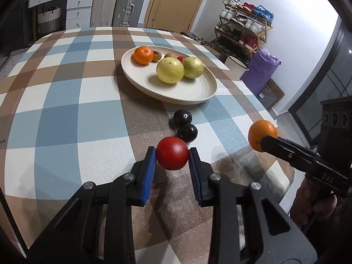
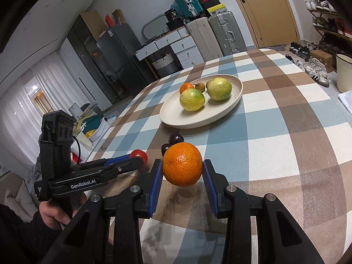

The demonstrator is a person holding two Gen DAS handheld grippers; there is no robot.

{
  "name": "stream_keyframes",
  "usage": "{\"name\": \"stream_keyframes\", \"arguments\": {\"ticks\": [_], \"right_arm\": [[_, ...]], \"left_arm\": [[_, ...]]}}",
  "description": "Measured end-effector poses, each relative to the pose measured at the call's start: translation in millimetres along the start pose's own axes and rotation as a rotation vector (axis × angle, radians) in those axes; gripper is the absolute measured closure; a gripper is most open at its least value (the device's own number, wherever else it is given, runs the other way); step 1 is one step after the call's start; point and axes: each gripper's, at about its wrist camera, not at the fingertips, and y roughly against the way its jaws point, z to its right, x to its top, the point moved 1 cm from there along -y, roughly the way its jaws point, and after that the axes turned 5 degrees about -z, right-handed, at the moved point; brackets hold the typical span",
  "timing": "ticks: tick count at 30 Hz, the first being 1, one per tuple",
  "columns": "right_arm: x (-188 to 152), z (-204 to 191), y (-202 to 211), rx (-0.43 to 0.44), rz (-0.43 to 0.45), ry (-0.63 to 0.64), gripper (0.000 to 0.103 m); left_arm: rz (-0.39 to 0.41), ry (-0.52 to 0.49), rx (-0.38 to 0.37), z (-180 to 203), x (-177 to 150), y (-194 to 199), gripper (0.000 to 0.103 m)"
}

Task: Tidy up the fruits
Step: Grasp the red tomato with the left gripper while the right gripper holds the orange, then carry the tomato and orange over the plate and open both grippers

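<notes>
My left gripper (image 1: 172,156) is shut on a red tomato (image 1: 172,153) and holds it above the checked table. My right gripper (image 2: 182,167) is shut on an orange (image 2: 182,164), also off the table; that orange shows at the right of the left wrist view (image 1: 260,135). The tomato shows in the right wrist view (image 2: 139,154). Two dark plums (image 1: 182,117) (image 1: 187,132) lie on the cloth just beyond the tomato. A cream plate (image 1: 198,92) farther back holds two yellow-green fruits (image 1: 170,70) (image 1: 193,67), an orange (image 1: 143,54) and small fruits behind them.
The checked tablecloth (image 1: 66,101) covers a round table whose edge runs close on the right (image 1: 283,171). Suitcases (image 1: 128,4), white drawers, a door and a shoe rack (image 1: 244,26) stand beyond the table.
</notes>
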Motion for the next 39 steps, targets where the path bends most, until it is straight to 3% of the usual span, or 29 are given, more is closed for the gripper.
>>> {"name": "stream_keyframes", "arguments": {"ticks": [8, 20, 39], "right_arm": [[16.4, -5.4, -5.8, 0.019, -0.005, 0.022, 0.066], [74.4, 5.6, -29.5, 0.052, -0.018, 0.025, 0.066], [165.7, 32.0, -86.3, 0.057, -0.061, -0.001, 0.066]], "left_arm": [[0.042, -0.014, -0.008, 1.0, 25.8, 14.1, 0.076], [0.102, -0.006, -0.021, -13.5, 108.3, 12.2, 0.076], [0.022, 0.027, -0.125, -28.4, 205.5, -57.2, 0.076]]}}
